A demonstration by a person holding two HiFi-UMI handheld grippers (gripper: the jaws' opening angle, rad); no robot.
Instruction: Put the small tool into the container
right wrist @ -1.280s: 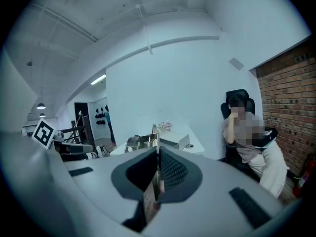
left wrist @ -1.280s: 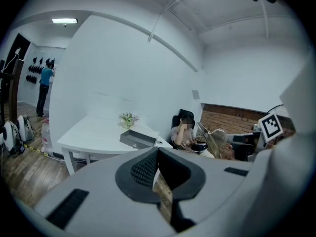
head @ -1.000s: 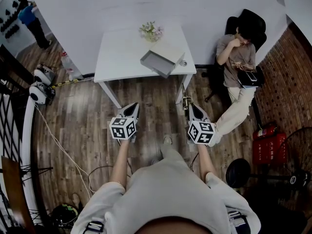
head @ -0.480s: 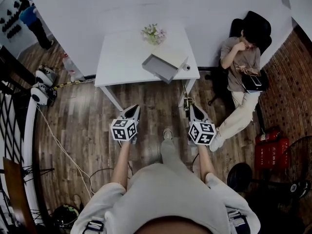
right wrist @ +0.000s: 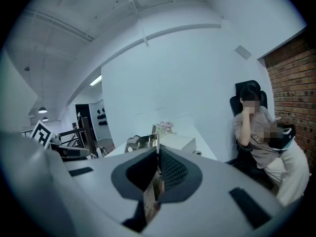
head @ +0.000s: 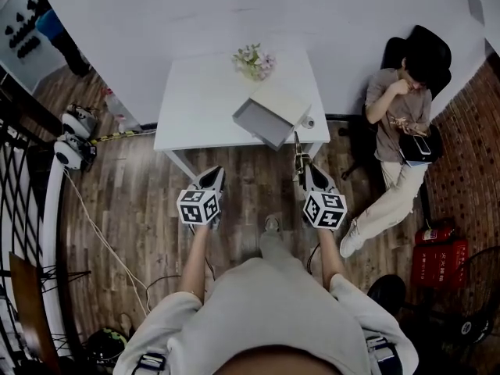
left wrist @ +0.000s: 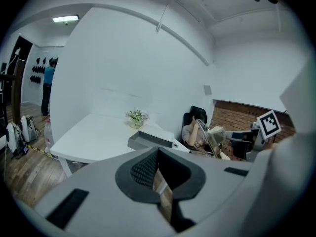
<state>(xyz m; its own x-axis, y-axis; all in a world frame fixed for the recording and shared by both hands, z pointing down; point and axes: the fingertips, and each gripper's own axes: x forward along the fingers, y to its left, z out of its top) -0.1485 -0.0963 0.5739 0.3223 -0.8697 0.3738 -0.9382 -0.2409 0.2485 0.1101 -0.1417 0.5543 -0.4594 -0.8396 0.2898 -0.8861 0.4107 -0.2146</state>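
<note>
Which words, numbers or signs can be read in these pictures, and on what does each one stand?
No text can be read in any view.
Red box on the floor: any print is too small and blurred to read.
Marker cubes: only black-and-white square patterns, no letters or numbers.

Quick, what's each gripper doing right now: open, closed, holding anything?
Left gripper: closed, nothing between its jaws.
Right gripper: closed on the small tool, which sticks out past the tips.
</note>
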